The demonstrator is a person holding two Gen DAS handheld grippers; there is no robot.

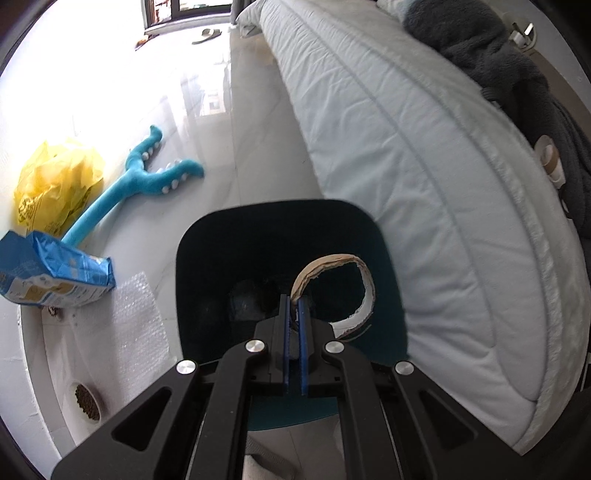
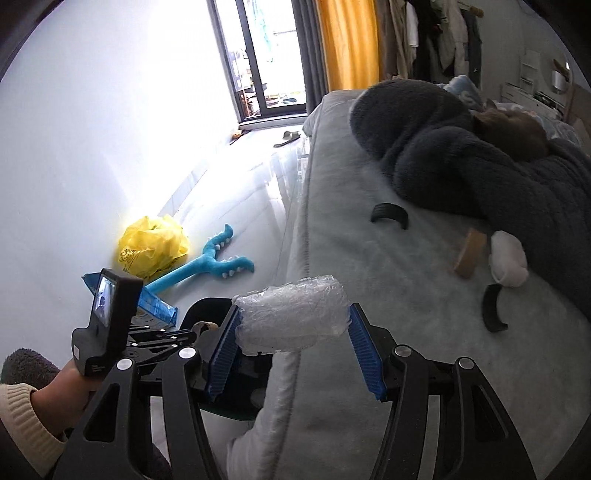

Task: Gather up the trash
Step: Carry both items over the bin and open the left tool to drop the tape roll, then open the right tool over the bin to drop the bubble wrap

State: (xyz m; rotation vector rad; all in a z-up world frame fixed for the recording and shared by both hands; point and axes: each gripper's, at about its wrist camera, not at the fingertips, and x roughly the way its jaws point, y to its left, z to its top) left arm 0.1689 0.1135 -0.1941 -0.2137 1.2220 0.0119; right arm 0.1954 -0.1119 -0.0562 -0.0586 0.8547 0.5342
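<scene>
Left wrist view: the left gripper (image 1: 293, 310) pinched a torn cardboard ring (image 1: 334, 288) directly over the dark bin (image 1: 288, 221); release should come once low and centred. The right gripper (image 2: 293, 332) clasped a bubble-wrap wad (image 2: 293, 319) between its pads, above the mattress edge (image 2: 295, 229).

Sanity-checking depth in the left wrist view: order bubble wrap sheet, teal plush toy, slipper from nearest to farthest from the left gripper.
From the left gripper, shut on a cardboard strip over the bin:
1. Bubble wrap sheet, floor, just left of the bin.
2. Teal plush toy, farther left.
3. Slipper, far end by the window.
</scene>
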